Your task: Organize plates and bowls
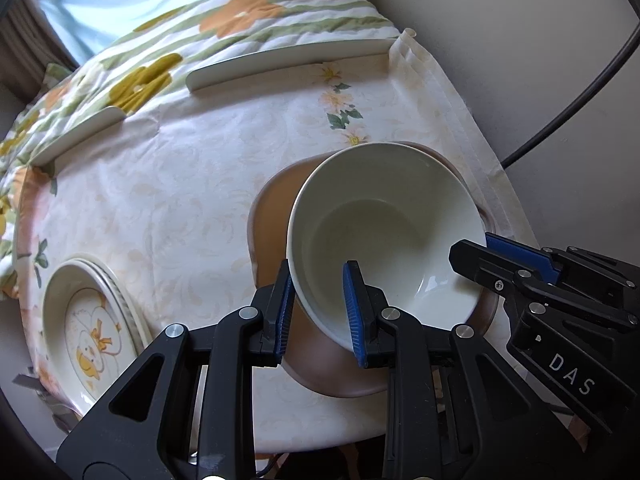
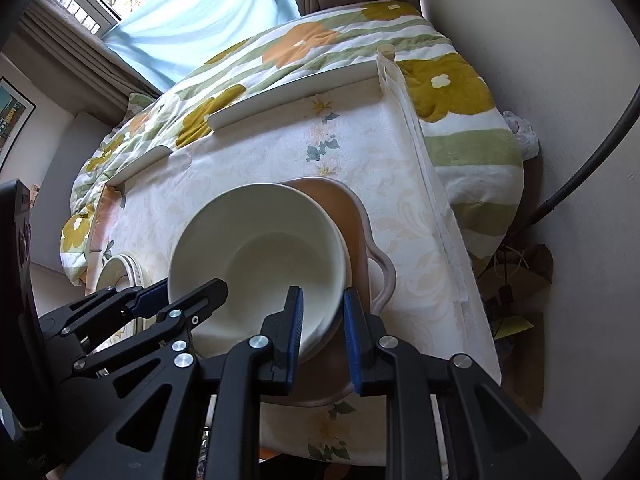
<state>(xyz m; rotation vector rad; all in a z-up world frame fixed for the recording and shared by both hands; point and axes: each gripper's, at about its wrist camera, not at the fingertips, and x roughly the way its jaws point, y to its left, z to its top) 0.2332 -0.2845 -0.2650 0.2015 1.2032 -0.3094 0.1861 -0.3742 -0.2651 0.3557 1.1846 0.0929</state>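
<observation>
Item: white bowl, sitting tilted inside the pink-brown dish at the right end of the table. Both tools are clamping its rim: the left gripper is pinching the near-left wall, the right gripper the near-right wall. Also present: a small stack of duck-print plates, lying well apart at the table's left end. Status, judged: bowl nesting appears nearly finished, release pending; the plates are waiting, seemingly already stacked.
</observation>
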